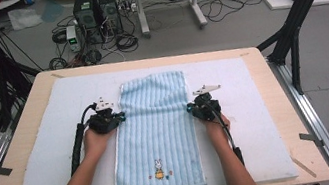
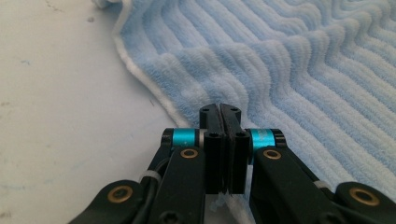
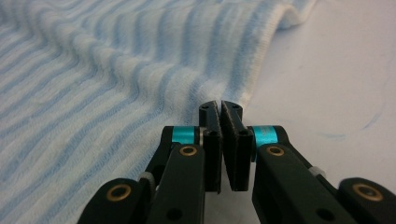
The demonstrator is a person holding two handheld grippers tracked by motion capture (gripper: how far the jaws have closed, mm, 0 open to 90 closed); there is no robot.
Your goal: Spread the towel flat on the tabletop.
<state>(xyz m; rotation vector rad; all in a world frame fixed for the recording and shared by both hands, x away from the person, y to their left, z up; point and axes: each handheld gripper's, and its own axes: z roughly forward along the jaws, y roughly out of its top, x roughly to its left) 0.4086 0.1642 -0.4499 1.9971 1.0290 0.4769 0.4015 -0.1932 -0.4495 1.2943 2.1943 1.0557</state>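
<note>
A light blue striped towel [image 1: 157, 124] with a small rabbit picture near its front end lies flat and lengthwise on the white mat [image 1: 49, 142]. My left gripper [image 1: 118, 116] is at the towel's left edge, about halfway along. In the left gripper view its jaws [image 2: 220, 108] are shut on the towel's [image 2: 303, 70] white hem, which runs in under them. My right gripper [image 1: 190, 108] is at the towel's right edge, opposite the left one. Its jaws [image 3: 220, 105] are closed together on the towel's [image 3: 93, 93] edge, where a ridge of cloth bunches up toward the tips.
The mat covers most of a wooden table [image 1: 286, 118]. Bare mat [image 2: 56, 116] lies outside the towel on the left, and more mat [image 3: 327, 84] on the right. Beyond the table are black frame legs [image 1: 293, 25], computer towers [image 1: 95, 10] and cables on the floor.
</note>
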